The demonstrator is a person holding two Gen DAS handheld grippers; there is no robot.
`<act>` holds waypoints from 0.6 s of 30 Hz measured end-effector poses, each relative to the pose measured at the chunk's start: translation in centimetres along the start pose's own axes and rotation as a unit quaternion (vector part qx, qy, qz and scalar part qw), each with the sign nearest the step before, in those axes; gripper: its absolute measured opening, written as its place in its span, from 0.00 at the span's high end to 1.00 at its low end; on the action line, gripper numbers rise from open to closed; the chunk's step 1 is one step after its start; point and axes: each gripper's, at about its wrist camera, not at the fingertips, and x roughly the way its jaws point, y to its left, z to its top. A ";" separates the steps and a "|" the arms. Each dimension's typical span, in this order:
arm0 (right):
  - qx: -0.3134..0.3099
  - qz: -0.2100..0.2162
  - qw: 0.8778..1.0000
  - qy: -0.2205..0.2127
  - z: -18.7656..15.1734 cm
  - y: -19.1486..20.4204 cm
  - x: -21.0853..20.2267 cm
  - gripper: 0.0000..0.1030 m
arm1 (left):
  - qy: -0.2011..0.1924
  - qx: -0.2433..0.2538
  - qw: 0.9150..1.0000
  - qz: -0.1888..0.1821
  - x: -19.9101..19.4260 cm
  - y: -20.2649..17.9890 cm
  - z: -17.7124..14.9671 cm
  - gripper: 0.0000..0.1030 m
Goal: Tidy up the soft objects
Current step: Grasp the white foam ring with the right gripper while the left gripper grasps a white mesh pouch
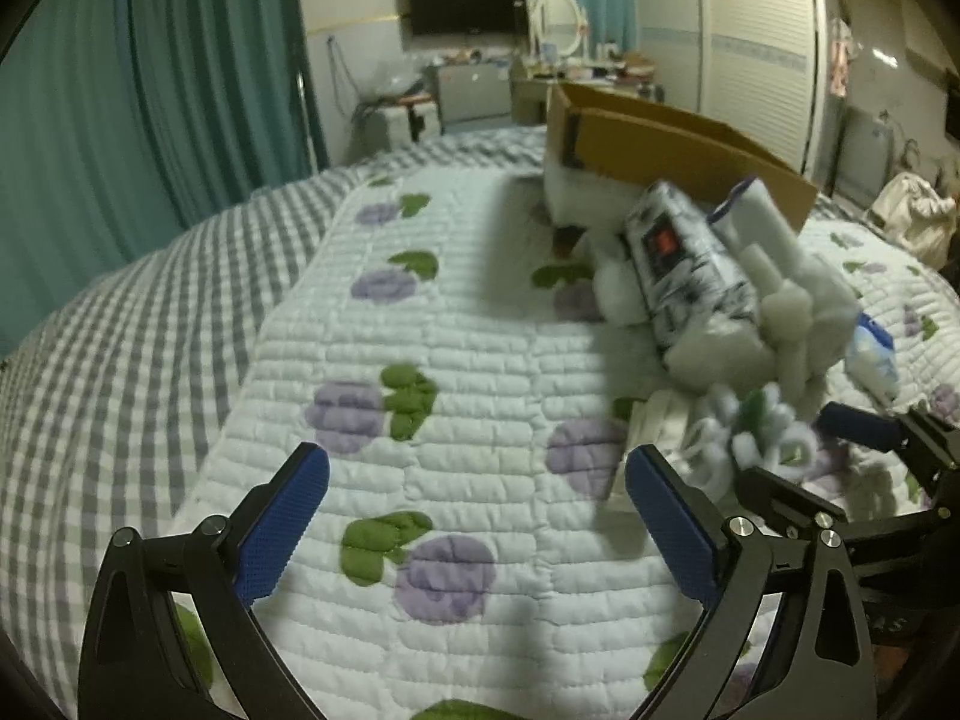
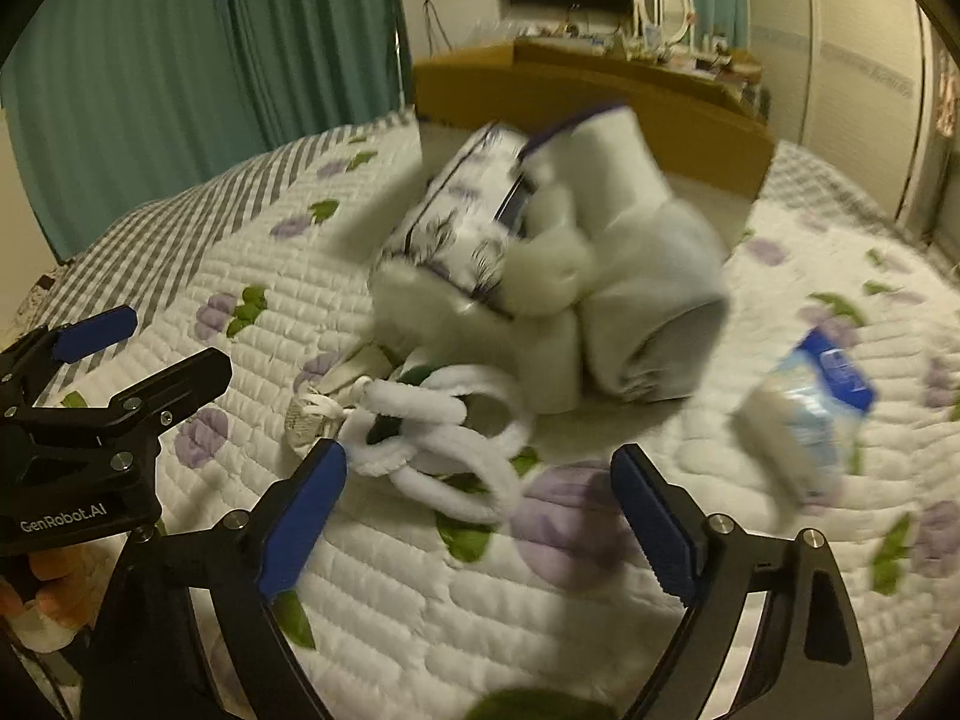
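One container: cardboard box [image 1: 672, 144] on the bed, far side of the heap; contents not visible.
Soft objects: blurred heap of white rolls [image 2: 648, 294], a printed pack [image 1: 690, 264] on top, just in front of the box.
Loose items: white fluffy rings [image 2: 438, 438], possibly hair bands; blue-and-white packet [image 2: 810, 408] apart, to the right.
Left gripper [image 1: 474, 528]: spread, nothing between.
Right gripper [image 2: 480, 516]: spread, empty, just short of the rings.
Surface: floral quilt [image 1: 420, 360].
Room: teal curtains [image 1: 150, 90].
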 end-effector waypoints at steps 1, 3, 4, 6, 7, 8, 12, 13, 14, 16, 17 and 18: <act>-0.001 0.003 1.000 0.001 0.0 0.0 0.3 0.22 | 0.003 -0.002 1.000 -0.004 0.2 0.1 0.0 0.04; -0.005 0.018 1.000 0.002 0.1 0.0 0.4 0.48 | 0.008 0.003 1.000 -0.004 0.8 -0.3 -0.1 0.05; -0.007 0.027 1.000 0.000 0.0 0.0 0.2 0.52 | 0.010 0.008 1.000 -0.006 0.9 -0.6 -0.2 0.05; -0.008 0.028 1.000 -0.003 -0.2 0.0 -0.4 0.62 | 0.013 0.023 0.999 -0.017 1.1 -1.5 -0.3 0.08; -0.006 0.033 0.999 -0.005 -0.3 -0.2 -0.9 0.65 | 0.013 0.031 0.999 -0.021 1.2 -2.0 -0.4 0.08; -0.002 0.039 0.999 -0.007 -0.3 -0.3 -1.4 0.72 | 0.013 0.041 0.999 -0.025 1.2 -2.6 -0.6 0.08; 0.003 0.033 0.999 -0.016 -0.6 -0.7 -3.1 0.76 | 0.017 0.065 0.997 -0.049 1.9 -4.4 -0.7 0.09; 0.001 0.031 0.999 -0.018 -0.6 -0.8 -3.4 0.79 | 0.017 0.070 0.996 -0.054 2.1 -4.8 -0.7 0.16; 0.000 0.028 0.999 -0.021 -0.5 -0.8 -3.5 0.86 | 0.020 0.078 0.995 -0.060 2.5 -5.4 -0.6 0.25; -0.003 0.022 0.999 -0.024 -0.4 -0.9 -3.9 0.86 | 0.027 0.086 0.994 -0.064 3.5 -5.9 -0.5 0.31; -0.004 0.022 0.999 -0.025 -0.4 -1.0 -4.1 0.87 | 0.033 0.087 0.993 -0.070 4.1 -6.1 -0.6 0.37; -0.003 0.022 0.999 -0.026 -0.4 -1.0 -4.2 0.87 | 0.039 0.084 0.992 -0.082 4.4 -6.2 -0.6 0.43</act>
